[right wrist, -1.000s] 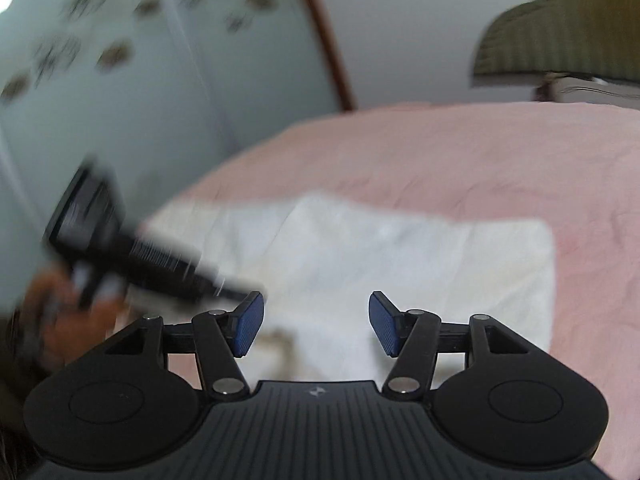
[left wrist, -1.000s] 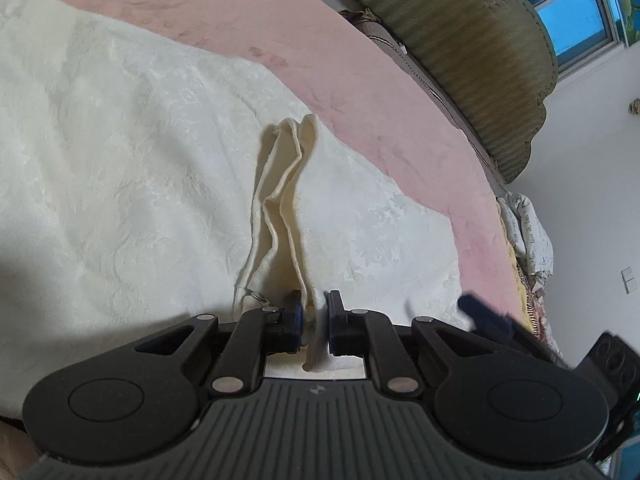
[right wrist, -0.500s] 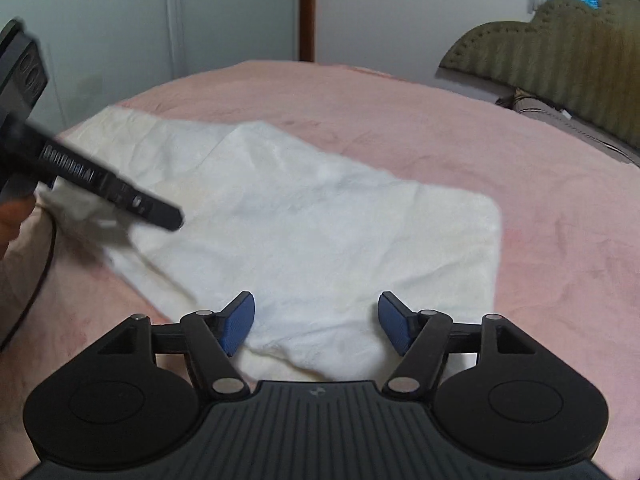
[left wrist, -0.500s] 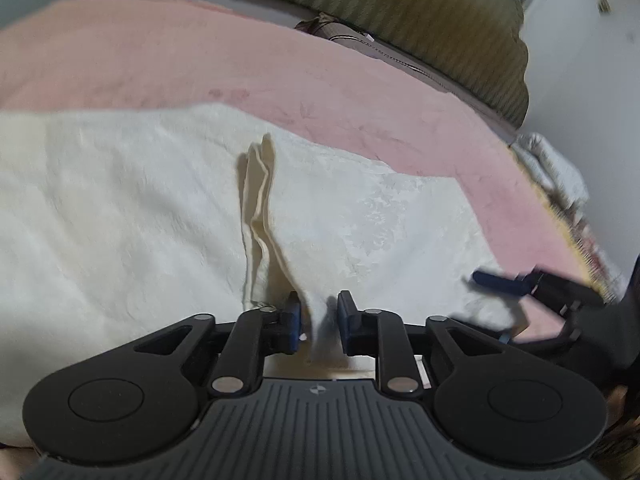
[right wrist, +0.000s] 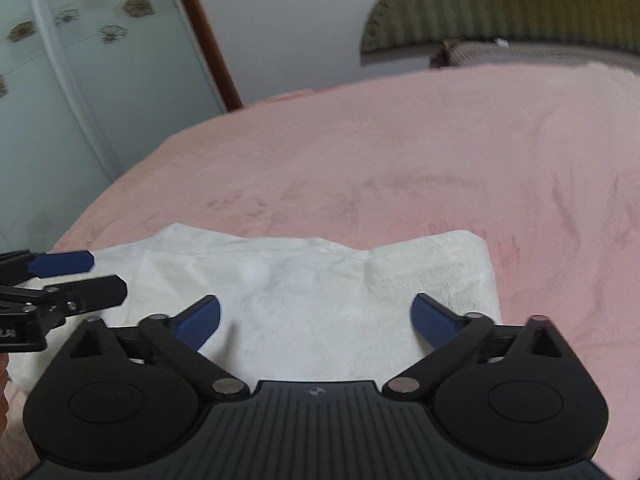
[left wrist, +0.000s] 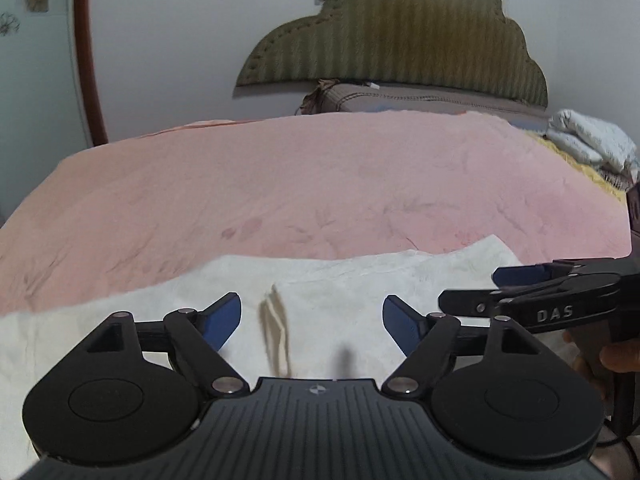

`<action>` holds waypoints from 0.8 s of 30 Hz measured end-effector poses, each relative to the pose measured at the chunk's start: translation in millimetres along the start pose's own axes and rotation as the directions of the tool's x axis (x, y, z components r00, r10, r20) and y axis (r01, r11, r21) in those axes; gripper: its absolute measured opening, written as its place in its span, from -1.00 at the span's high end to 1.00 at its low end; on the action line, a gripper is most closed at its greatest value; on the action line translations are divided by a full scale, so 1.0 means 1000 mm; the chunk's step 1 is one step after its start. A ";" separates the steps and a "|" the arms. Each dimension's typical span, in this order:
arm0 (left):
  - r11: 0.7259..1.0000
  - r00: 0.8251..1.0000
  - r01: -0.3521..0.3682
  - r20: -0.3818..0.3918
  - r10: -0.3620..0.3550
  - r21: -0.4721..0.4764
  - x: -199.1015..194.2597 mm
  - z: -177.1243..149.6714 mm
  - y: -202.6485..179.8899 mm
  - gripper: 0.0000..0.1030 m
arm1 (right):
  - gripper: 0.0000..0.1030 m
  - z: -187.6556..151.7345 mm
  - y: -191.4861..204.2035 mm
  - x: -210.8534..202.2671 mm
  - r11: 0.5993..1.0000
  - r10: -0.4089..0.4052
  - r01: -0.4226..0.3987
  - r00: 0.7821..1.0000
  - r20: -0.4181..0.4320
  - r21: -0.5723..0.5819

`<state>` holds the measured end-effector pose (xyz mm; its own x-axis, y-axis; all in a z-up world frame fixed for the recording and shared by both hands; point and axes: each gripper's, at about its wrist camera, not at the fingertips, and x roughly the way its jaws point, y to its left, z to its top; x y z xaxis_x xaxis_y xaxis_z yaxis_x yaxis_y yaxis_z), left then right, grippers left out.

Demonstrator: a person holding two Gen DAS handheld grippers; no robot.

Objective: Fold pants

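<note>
The cream-white pants (left wrist: 352, 280) lie flat and folded on the pink bed cover, with a raised fold ridge (left wrist: 276, 320) near the middle. My left gripper (left wrist: 312, 320) hovers above them, its jaws opening, with only the ridge lying loose below the gap. The right gripper (left wrist: 520, 284) comes in from the right edge of the left wrist view. In the right wrist view the pants (right wrist: 320, 280) spread under my right gripper (right wrist: 316, 316), whose jaws are opening with nothing between the pads. The left gripper (right wrist: 76, 276) shows at the left edge there.
A pink bed cover (left wrist: 320, 184) stretches beyond the pants to an olive padded headboard (left wrist: 400, 36). A pile of white and yellow bedding (left wrist: 588, 144) sits at the far right. A glass wardrobe door (right wrist: 60, 80) and a brown door frame (right wrist: 204, 32) stand left.
My left gripper has let go of the fold ridge, spread its jaws, risen and levelled out. My right gripper has spread wider and moved over the right part of the pants.
</note>
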<state>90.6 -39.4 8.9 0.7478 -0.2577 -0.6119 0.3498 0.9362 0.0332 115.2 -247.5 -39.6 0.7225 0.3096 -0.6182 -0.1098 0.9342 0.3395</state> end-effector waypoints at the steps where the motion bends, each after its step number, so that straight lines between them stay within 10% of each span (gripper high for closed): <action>1: 1.000 1.000 -0.007 -0.020 0.007 0.009 0.010 0.003 -0.004 -0.56 | -1.00 0.000 -0.004 0.005 1.000 -0.004 0.004 1.000 -0.019 0.018; 7: 0.983 0.979 -0.167 -0.108 0.174 0.069 0.066 -0.002 -0.005 -0.51 | -1.00 -0.002 -0.009 -0.020 0.991 -0.075 0.075 0.997 -0.004 0.111; 12: 0.982 0.981 -0.186 -0.060 0.187 0.020 0.039 -0.010 0.001 -0.51 | -1.00 -0.026 -0.009 -0.051 0.986 -0.163 0.162 0.986 0.037 0.024; 16: 0.984 0.987 -0.161 -0.005 0.162 0.082 0.012 -0.024 -0.011 -0.63 | -1.00 -0.058 -0.003 -0.051 0.912 -0.360 0.358 0.933 0.031 -0.201; 21: 0.967 0.974 -0.224 0.001 0.226 0.121 0.007 -0.040 -0.019 -0.56 | -1.00 -0.066 -0.010 -0.087 0.884 -0.433 0.451 0.890 0.147 -0.127; 24: 0.991 0.992 -0.125 0.007 0.125 0.051 -0.006 -0.035 -0.019 -0.59 | -1.00 -0.063 0.004 -0.106 0.933 -0.295 0.328 0.932 0.209 -0.147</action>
<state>60.1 -47.1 -16.2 0.7894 -0.1408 -0.5975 0.2819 0.9478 0.1492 -4.7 -265.6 -17.7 0.8489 -0.0239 -0.5280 0.0343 0.9994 0.0099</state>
